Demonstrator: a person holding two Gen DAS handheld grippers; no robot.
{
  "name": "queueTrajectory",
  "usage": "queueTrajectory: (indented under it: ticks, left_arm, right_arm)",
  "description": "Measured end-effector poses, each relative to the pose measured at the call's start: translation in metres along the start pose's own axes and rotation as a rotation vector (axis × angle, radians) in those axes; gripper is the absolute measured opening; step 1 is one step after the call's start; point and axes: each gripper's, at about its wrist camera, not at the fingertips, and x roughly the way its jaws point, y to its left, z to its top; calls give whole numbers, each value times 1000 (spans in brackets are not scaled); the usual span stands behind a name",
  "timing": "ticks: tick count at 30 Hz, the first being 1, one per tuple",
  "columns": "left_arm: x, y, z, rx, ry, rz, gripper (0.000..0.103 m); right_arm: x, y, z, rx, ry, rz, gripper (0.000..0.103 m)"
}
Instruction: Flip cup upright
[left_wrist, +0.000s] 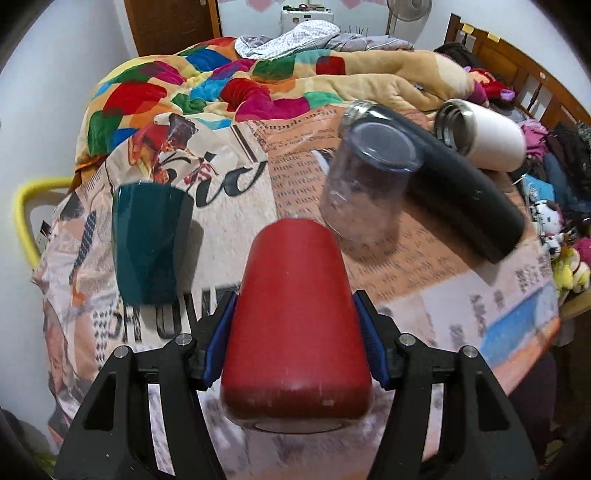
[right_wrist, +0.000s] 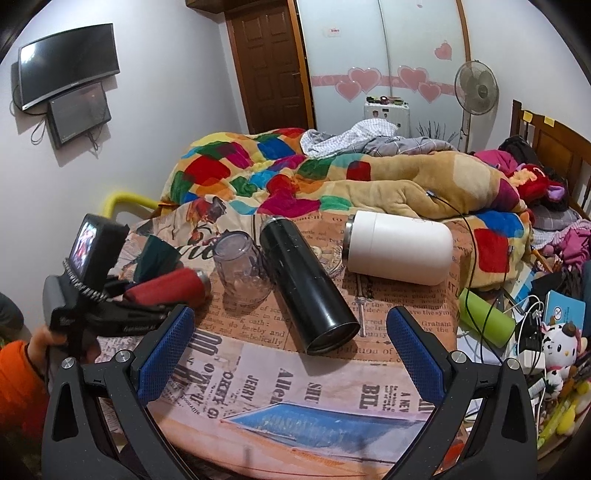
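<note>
My left gripper (left_wrist: 295, 343) is shut on a red cup (left_wrist: 295, 332), its blue pads pressing both sides. The cup lies along the fingers, slightly above the newspaper-print tablecloth (left_wrist: 424, 310). In the right wrist view the red cup (right_wrist: 166, 288) shows tilted near horizontal in the left gripper (right_wrist: 122, 295), its metal rim toward the clear glass. My right gripper (right_wrist: 291, 354) is open and empty above the table's front edge, with nothing between its blue pads (right_wrist: 166, 354).
A teal cup (left_wrist: 151, 243) stands at the left. A clear glass (left_wrist: 365, 188) stands upside down in the middle. A black flask (right_wrist: 306, 284) and a white flask (right_wrist: 399, 251) lie on their sides. A green bottle (right_wrist: 484, 317) and clutter sit at the right edge.
</note>
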Motion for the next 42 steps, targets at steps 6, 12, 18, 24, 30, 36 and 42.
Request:
queueTrajectory:
  ticks: [6, 12, 18, 24, 30, 36, 42]
  left_arm:
    - [-25, -19, -19, -6, -31, -30, 61]
    - [-40, -43, -23, -2, -73, -66, 61]
    - [-40, -72, -16, 9, -111, -108, 61]
    - [-22, -97, -14, 32, -116, -126, 61]
    - [-11, -106, -22, 14, -106, -126, 61]
    - [-1, -109, -39, 13, -59, -130, 61]
    - [-9, -108, -43, -5, -85, -137, 55]
  right_arm:
    - [-10, 5, -1, -19, -13, 7, 103]
    - [-18, 7, -5, -36, -21, 2, 103]
    - [-23, 3, -10, -42, -16, -14, 103]
    - [-21, -2, -14, -46, 3, -27, 103]
    - [-18, -6, -21, -49, 27, -20, 103]
    - [-14, -10, -28, -31, 66, 10, 103]
    - [-12, -10, -33, -34, 98, 14, 100]
